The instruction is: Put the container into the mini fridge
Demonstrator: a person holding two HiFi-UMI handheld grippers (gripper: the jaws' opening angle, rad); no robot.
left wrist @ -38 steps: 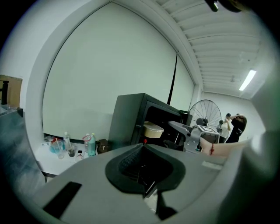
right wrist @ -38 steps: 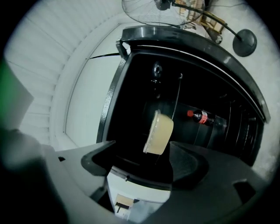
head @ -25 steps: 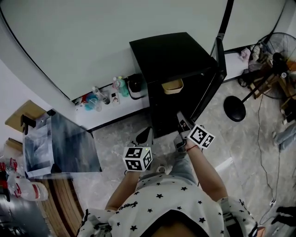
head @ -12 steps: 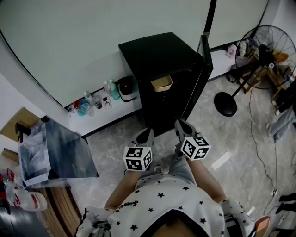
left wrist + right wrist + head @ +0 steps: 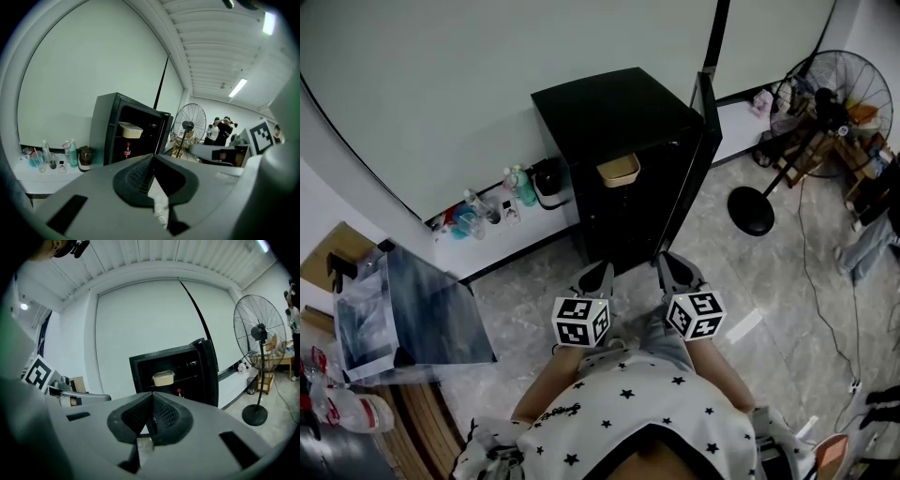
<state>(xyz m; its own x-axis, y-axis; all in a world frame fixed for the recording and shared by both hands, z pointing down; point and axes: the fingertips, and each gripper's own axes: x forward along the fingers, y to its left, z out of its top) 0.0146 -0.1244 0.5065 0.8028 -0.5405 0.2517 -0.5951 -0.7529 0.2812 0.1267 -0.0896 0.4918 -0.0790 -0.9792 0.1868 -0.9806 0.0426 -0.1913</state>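
Container (image 5: pixel 618 170) sat on the mini fridge (image 5: pixel 619 112) shelf, so I held left gripper (image 5: pixel 593 276) and right gripper (image 5: pixel 674 270) closed, empty, well apart from it.

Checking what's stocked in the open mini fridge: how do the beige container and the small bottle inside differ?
The container is a wide, low, beige tub; the bottle is narrow, upright and dark with a red cap. The container sits higher; the bottle stands lower down. Both are inside the open black mini fridge.
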